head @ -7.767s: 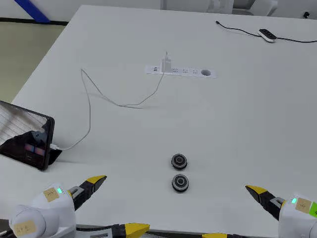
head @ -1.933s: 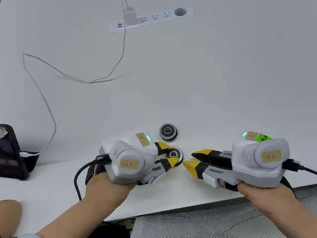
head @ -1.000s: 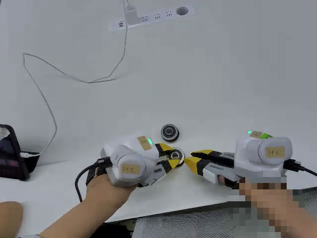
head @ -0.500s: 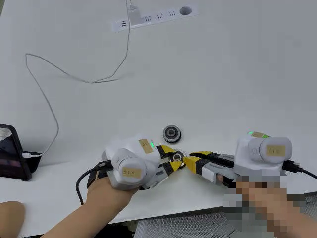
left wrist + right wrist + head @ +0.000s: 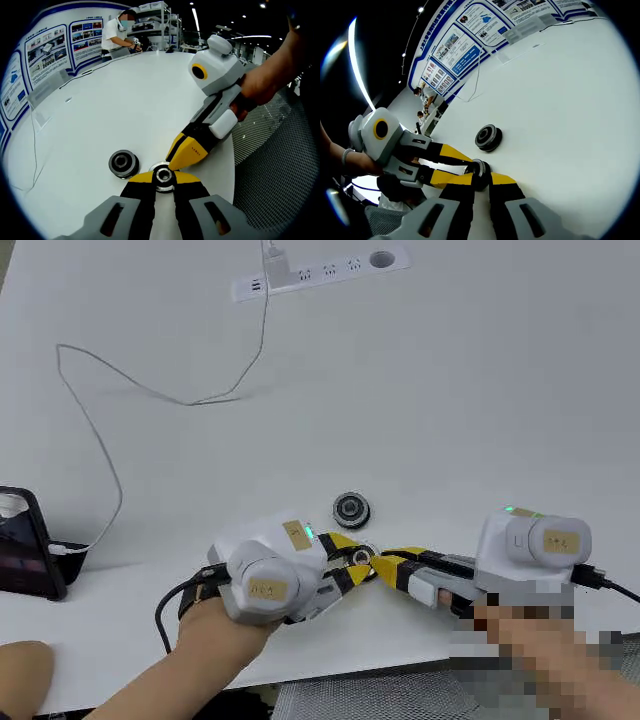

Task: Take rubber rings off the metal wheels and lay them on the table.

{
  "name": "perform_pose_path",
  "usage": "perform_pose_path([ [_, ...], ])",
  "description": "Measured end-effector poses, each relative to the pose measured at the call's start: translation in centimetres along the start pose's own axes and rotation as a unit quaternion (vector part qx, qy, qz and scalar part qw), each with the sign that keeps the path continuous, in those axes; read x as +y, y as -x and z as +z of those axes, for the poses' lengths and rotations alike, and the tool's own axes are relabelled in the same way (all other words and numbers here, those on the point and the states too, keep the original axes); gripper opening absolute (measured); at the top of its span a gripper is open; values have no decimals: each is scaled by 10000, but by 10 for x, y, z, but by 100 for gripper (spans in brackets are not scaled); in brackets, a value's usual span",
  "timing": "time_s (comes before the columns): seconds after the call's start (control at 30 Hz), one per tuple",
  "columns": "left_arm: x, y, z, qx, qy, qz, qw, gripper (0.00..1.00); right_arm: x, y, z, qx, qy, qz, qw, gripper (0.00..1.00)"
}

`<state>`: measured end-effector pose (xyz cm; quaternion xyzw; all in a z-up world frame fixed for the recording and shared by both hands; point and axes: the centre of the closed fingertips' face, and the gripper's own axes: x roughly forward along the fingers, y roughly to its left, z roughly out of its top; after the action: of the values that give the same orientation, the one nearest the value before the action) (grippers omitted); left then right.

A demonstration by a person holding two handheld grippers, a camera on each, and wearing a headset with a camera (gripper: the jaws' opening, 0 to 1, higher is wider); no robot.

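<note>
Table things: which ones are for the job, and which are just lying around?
Job: near metal wheel, gripped by left gripper and right gripper; far metal wheel.
Lying about: power strip, white cable, phone.

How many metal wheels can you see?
2. The near wheel is clamped in the jaws of the left gripper; the far wheel lies free on the table just beyond.

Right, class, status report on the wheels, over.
Left claw shut on near wheel. Right claw closed on its rim, nothing off yet. Second wheel apart on table. Nothing blocking.
</note>
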<state>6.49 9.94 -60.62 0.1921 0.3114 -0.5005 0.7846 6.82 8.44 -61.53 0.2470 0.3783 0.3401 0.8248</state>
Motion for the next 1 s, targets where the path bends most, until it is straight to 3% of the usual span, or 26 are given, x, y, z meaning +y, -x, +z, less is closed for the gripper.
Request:
perform_pose_path([
  [1.0,1,0,-1,-10,96,7,10000,13,2,2,-1,18,-360,197,9992,12],
])
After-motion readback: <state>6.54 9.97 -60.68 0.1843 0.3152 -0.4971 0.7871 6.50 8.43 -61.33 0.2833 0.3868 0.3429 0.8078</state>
